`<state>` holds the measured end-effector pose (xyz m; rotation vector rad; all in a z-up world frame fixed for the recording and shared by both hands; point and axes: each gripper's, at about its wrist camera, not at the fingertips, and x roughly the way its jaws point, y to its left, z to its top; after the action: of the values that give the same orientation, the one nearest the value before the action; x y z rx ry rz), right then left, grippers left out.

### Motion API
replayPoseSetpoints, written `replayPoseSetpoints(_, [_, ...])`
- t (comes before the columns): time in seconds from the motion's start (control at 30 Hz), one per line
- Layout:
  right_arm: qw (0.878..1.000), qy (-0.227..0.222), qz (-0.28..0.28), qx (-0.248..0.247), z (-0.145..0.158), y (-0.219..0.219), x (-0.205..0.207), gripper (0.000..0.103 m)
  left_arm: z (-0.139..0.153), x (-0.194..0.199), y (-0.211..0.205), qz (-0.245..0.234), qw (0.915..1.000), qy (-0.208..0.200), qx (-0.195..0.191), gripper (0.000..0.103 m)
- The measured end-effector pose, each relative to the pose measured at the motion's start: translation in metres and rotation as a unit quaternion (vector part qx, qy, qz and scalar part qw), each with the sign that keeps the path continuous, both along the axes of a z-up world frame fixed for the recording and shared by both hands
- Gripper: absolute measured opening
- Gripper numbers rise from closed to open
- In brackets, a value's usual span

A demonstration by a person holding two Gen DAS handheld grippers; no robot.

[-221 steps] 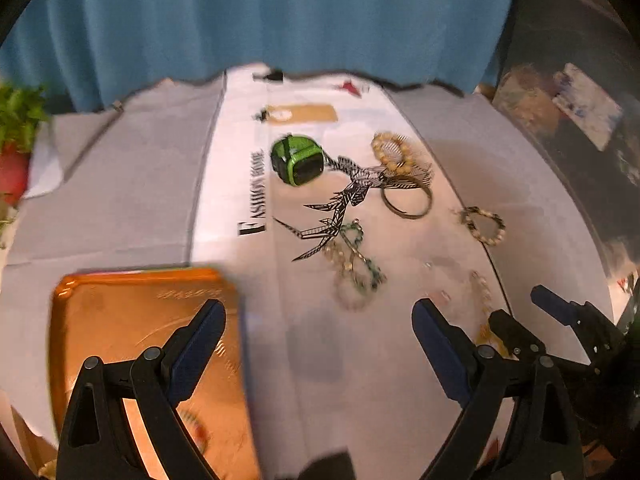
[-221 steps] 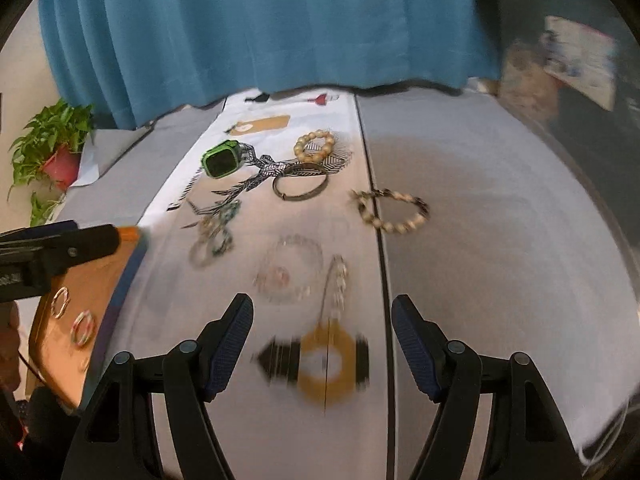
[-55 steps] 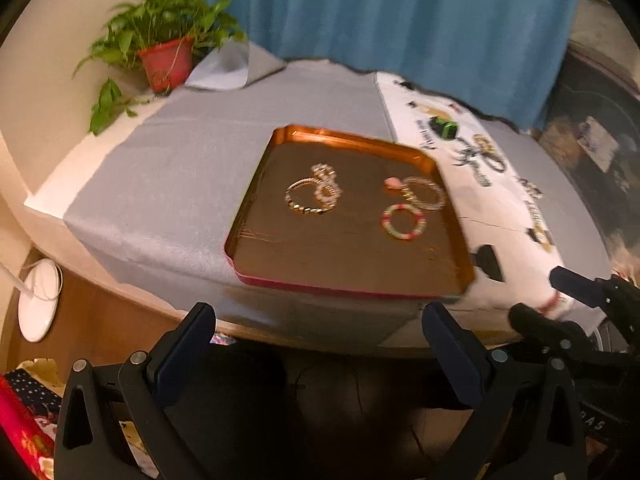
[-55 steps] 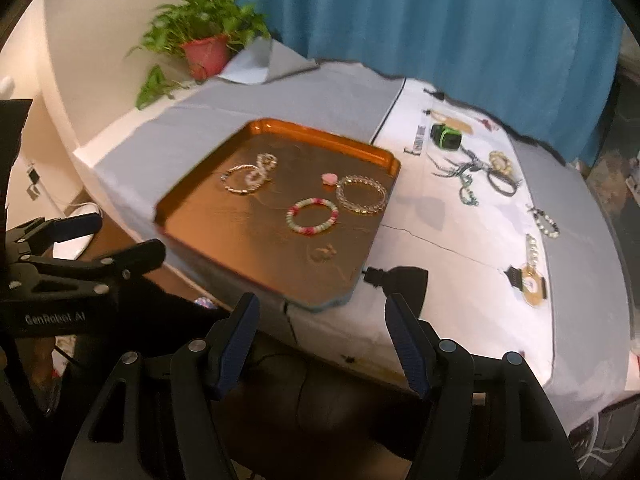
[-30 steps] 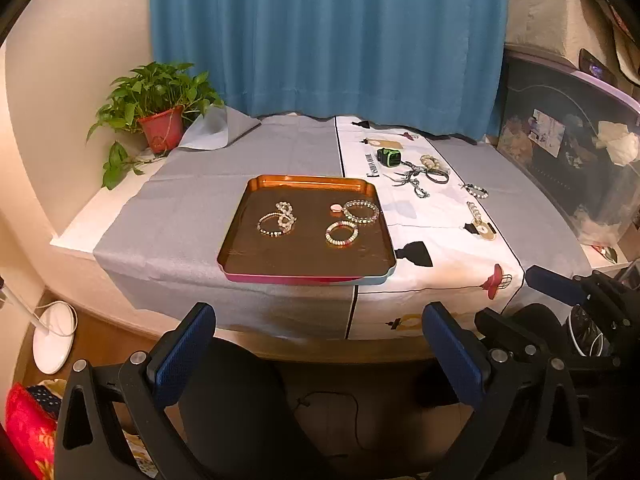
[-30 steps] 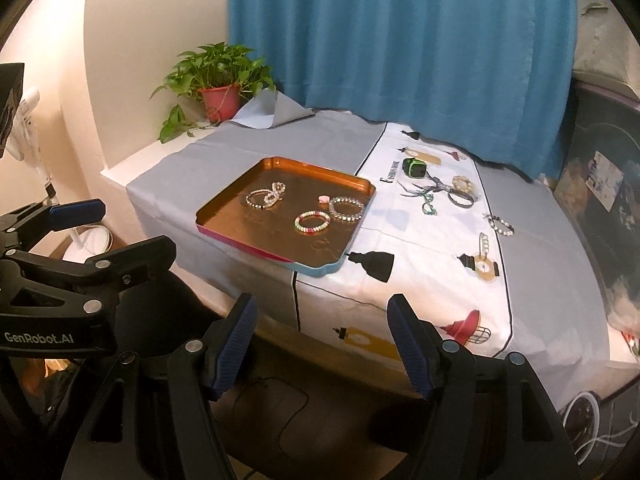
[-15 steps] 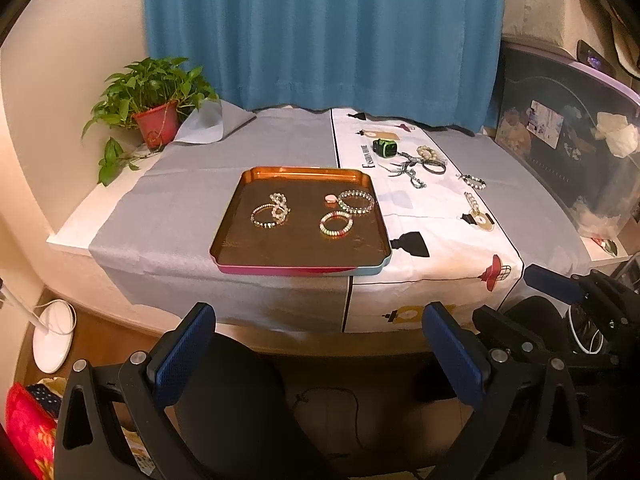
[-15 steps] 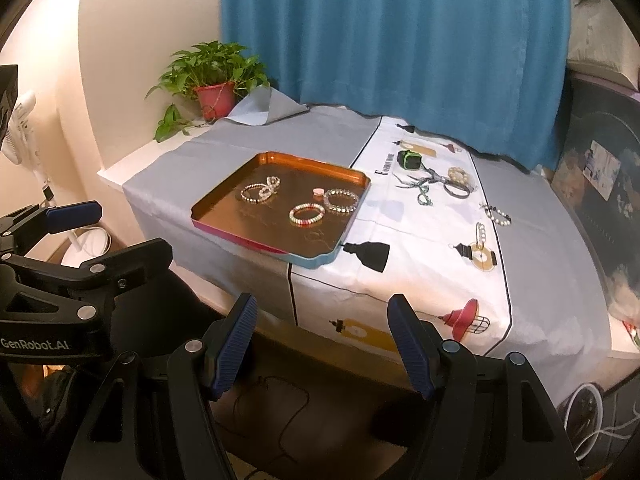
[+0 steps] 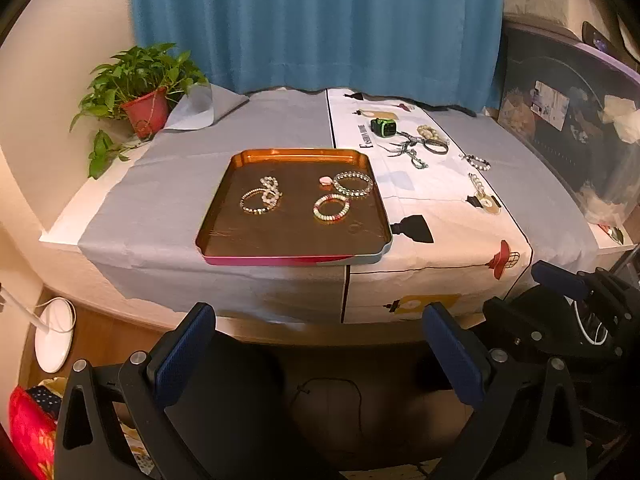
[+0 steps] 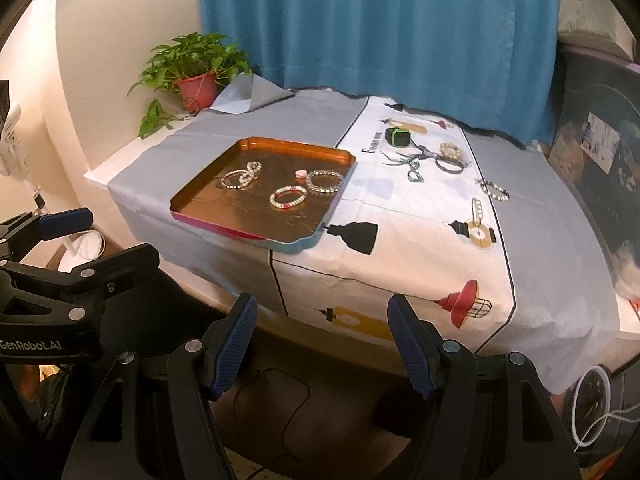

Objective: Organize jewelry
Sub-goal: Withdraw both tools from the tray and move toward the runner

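Note:
An orange tray [image 9: 224, 184] [image 10: 200, 184] sits on the table near its front edge and holds several bracelets, among them a red and green bead bracelet [image 9: 331, 207] [image 10: 288, 197] and a clear bead bracelet [image 9: 353, 183] [image 10: 325, 181]. More jewelry lies on the white runner beyond: a green watch [image 9: 383, 126] [image 10: 397, 136], a dark bangle [image 9: 436, 145], a bead bracelet [image 9: 476, 161] [image 10: 495, 191] and a gold chain watch [image 9: 482, 194] [image 10: 480, 220]. My left gripper [image 9: 318, 350] and right gripper [image 10: 324, 344] are open and empty, held back below the table's front edge.
A potted plant [image 9: 140, 96] [image 10: 192, 72] stands at the table's back left. A blue curtain [image 9: 316, 24] hangs behind. A dark cabinet [image 9: 568, 128] stands right of the table. A white lamp base [image 9: 54, 334] is on the floor at left.
Both grippers have drawn back from the table since the earliest frames, where they hovered over the runner. In the last second the view has barely shifted. Both stay open.

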<state>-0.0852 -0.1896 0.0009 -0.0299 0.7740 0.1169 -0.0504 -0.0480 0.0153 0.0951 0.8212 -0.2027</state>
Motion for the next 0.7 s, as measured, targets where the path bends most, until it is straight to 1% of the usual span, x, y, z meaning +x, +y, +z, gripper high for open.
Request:
replayPoseSetpoints(0.2, [1.000,0.011,-0.021,0.010,-0.009,-0.018,0.010,0.069,-0.006,0.014,-0.008,-0.006,0.9997,0.023,-0.010,0.102])
replayPoseSetpoints(0.37, [0.998,0.015,-0.054,0.022,-0.014,-0.044,0.020,0.069,-0.003,0.030,-0.019,-0.007,0.9997,0.022,-0.009,0.102])
replayPoseSetpoints(0.53, [0.995,0.016,-0.088,0.031,-0.017,-0.077,0.033,0.069,0.001,0.050,-0.042,-0.018,0.9997,0.017,-0.004,0.102])
replayPoseSetpoints(0.7, [0.990,0.020,-0.135,0.042,-0.023,-0.120,0.049,0.069,0.002,0.080,-0.073,-0.039,0.9990,0.021,-0.002,0.102])
